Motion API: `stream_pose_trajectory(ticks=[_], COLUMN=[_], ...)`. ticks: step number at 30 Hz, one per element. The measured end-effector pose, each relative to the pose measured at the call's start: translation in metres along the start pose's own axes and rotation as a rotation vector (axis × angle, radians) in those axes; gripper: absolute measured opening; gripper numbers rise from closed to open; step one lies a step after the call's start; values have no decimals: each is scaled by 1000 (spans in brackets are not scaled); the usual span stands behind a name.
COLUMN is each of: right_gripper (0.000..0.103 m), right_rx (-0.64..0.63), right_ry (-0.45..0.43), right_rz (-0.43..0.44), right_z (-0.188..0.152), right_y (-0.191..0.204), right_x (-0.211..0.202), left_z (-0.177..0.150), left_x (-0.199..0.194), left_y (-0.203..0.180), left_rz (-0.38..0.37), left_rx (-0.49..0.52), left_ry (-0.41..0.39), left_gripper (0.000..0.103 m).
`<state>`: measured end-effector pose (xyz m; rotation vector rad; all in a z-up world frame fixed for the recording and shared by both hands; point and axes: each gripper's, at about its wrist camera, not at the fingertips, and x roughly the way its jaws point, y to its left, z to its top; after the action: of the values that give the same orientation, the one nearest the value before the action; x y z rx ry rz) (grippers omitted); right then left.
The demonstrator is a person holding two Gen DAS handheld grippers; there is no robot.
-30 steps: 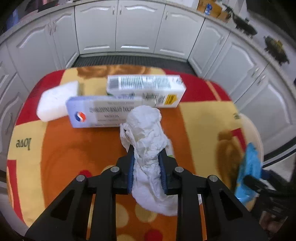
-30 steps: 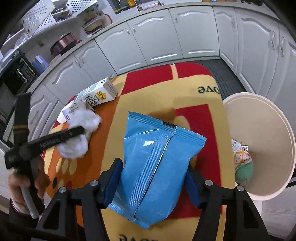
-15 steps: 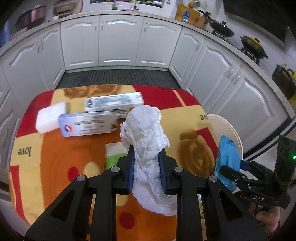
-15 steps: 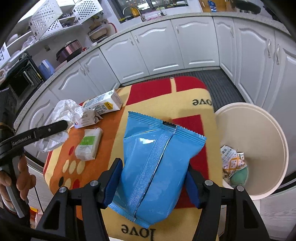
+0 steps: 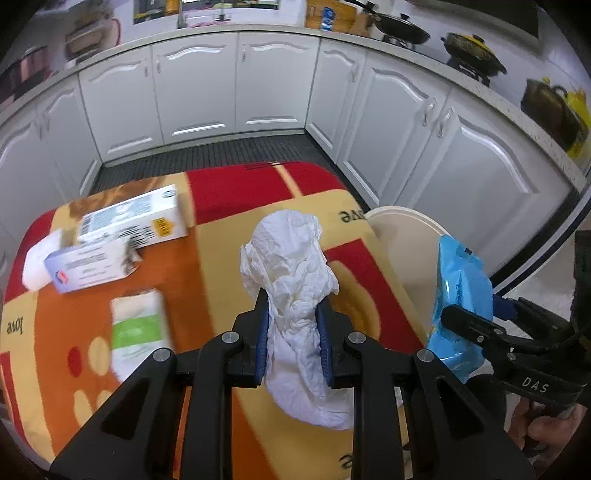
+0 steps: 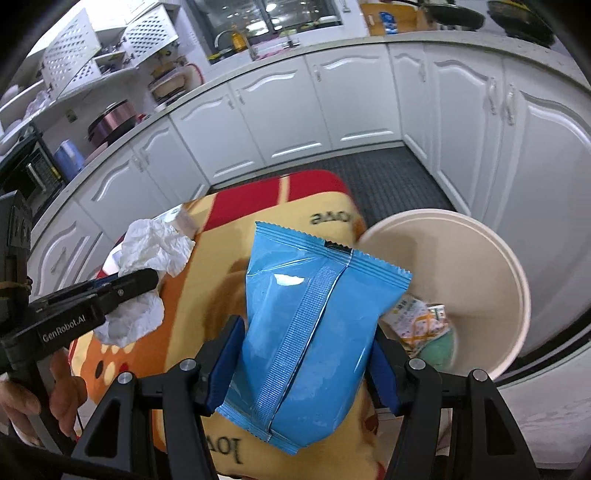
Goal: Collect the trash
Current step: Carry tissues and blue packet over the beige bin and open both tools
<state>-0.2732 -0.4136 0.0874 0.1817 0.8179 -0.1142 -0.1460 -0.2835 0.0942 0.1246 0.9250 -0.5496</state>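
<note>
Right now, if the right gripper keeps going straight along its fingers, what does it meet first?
Probably the tablecloth near its far edge, just left of the bin. The right gripper holds a blue packet that hides part of the line, so depth is uncertain.

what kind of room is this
A home kitchen, most likely. White cabinets run under a long counter that carries a black pan and a yellow pot, and the right wrist view shows a tap by the window and a microwave at the left.
</note>
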Motion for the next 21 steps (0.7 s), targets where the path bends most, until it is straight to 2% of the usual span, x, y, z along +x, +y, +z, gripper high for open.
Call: stream_pose_trajectory(ticks=[13,21], right_gripper=[62,62], right_rx=[93,123], right_ry=[-25,-16], right_rz=[-85,-137], right_z=[-2,-2], right_y=[-65,-96], right_x=[-18,-16], left_z=[20,28], left_x=[37,65], left_y=[-63,-89], left_rz=[-52,-99], left_rx=[88,103], left_ry=[5,32], left_gripper=[20,20])
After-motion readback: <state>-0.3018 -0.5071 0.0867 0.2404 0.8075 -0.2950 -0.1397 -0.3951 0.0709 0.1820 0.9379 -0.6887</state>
